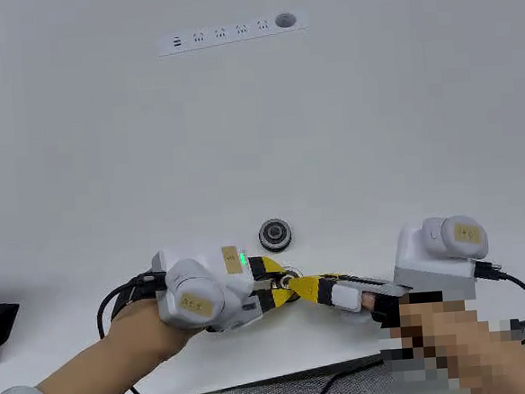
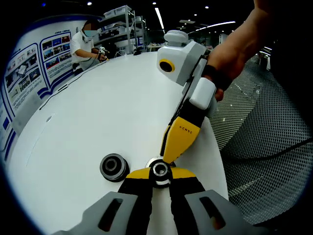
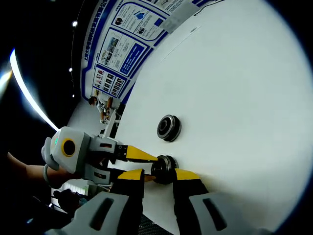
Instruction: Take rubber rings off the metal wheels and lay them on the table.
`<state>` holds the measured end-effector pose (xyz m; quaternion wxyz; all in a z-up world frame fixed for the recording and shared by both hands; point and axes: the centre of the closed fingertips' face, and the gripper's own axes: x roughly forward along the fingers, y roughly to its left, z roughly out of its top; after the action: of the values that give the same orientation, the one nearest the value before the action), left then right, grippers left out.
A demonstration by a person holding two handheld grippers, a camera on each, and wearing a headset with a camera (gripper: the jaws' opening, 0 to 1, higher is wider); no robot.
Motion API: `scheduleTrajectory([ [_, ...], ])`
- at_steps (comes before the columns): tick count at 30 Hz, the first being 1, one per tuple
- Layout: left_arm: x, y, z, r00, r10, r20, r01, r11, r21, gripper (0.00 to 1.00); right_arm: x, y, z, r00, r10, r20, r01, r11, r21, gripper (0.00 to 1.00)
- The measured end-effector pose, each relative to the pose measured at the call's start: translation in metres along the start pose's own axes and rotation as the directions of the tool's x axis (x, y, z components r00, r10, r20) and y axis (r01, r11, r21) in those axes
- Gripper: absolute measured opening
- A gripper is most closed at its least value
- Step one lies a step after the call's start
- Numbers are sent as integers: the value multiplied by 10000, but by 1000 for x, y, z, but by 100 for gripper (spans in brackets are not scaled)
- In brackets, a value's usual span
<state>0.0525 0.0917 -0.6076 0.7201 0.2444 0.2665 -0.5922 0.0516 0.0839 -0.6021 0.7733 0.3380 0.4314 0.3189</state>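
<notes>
**Two-handed grip on one wheel, near the front edge of the worktop (image 1: 348, 128).** The left gripper (image 1: 279, 284) comes in from the left, its jaws pressed onto opposite sides of the near wheel (image 1: 291, 285). In the left gripper view the yellow tips flank the hub and touch it. The right gripper (image 1: 309, 287) meets it from the right, its jaws likewise closed against the same wheel's rim. Whether they bite its rubber or the metal beneath is too small to tell. The far wheel (image 1: 275, 235) lies flat and apart, just behind the pair, with its dark ring (image 2: 103, 168) apparently in place. Both wheels seem to carry their rubber, so the task is judged to be at its first removal.

**Hazards.**
- (a) Four tips crowd one small round part, so an uneven pull may let it squirt out of the left jaws and roll.
- (b) The work sits close to the worktop's edge, with mesh flooring (image 2: 274, 147) below, so a freed ring or a dropped wheel could go over.
- (c) A stretched ring may snap back off a smooth tip if it is caught too shallowly.
</notes>
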Motion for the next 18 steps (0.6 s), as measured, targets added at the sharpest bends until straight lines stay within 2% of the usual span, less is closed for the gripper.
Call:
scheduleTrajectory([
  [10, 0, 0, 0, 10000, 44, 62, -44, 10000, -69, 13, -2, -2, -1, 10000, 21, -23, -22, 10000, -60, 19],
  [18, 0, 0, 0, 9999, 54, 85, -53, 9999, -91, 13, 0, -3, -2, 9999, -125, -18, 124, 9994, -316, 24],
])
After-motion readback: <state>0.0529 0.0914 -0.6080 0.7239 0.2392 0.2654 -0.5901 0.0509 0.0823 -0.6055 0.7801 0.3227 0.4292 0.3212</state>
